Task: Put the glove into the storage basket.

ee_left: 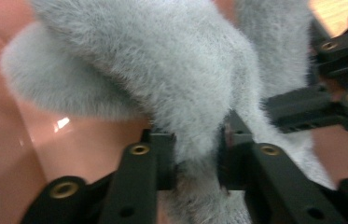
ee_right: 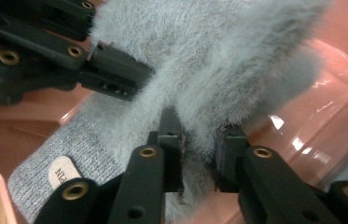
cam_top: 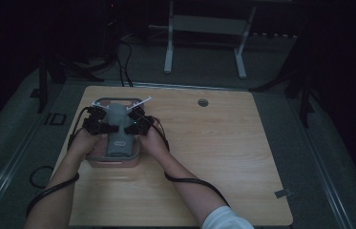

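Over pink bin (cam_top: pixel 113 161) | left gripper (ee_left: pixel 196 163), right gripper (ee_right: pixel 198 154) both pinch grey fuzzy cloth (ee_left: pixel 162 70)

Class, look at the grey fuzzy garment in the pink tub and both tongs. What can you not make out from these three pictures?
- Garment: its type; bunched up and hidden by hands in the dim high view.
- Label: its wording; cut off by the right tongs.
- Pink tub: its floor; covered by the garment.
- Left tongs: pad faces; buried in fuzz.
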`<state>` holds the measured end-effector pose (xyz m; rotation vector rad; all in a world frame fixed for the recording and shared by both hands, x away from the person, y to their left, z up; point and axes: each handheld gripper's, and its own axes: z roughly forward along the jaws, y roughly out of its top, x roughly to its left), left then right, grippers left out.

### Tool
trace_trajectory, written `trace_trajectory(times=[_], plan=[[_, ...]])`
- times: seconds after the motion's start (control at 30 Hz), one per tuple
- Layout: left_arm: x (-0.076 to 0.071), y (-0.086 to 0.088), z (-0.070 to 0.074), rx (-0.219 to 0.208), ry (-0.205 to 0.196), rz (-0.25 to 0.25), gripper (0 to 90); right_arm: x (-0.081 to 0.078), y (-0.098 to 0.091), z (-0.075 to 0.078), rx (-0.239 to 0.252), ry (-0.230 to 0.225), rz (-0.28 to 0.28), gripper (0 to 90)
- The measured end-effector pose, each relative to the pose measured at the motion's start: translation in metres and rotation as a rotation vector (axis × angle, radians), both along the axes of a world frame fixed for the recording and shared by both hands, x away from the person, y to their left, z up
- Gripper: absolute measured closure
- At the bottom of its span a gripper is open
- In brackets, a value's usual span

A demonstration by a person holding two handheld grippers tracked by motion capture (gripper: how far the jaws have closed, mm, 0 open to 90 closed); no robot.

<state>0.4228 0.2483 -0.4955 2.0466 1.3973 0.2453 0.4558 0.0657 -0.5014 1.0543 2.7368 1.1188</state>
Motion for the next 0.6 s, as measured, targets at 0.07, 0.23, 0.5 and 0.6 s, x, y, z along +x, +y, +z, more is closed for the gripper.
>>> trace_trajectory(times=[0.07, 0.23, 0.5, 0.6], plan=[[0.000, -0.001, -0.001, 0.022, 0.000, 0.028, 64.1, 0.002, -0.001, 0.000, 0.007, 0.000, -0.002, 68.2], [-0.001, -0.002, 0.005, 0.062, -0.042, 0.086, 45.0, 0.000, -0.005, 0.013, 0.022, -0.042, 0.015, 49.8], [-0.012, -0.002, 0.026, -0.011, -0.141, 0.088, 27.0, -0.004, -0.020, 0.033, 0.109, -0.066, 0.060, 38.1], [-0.022, -0.001, 0.030, -0.041, -0.172, 0.082, 25.3, -0.008, -0.031, 0.040, 0.109, -0.089, 0.077, 23.4]])
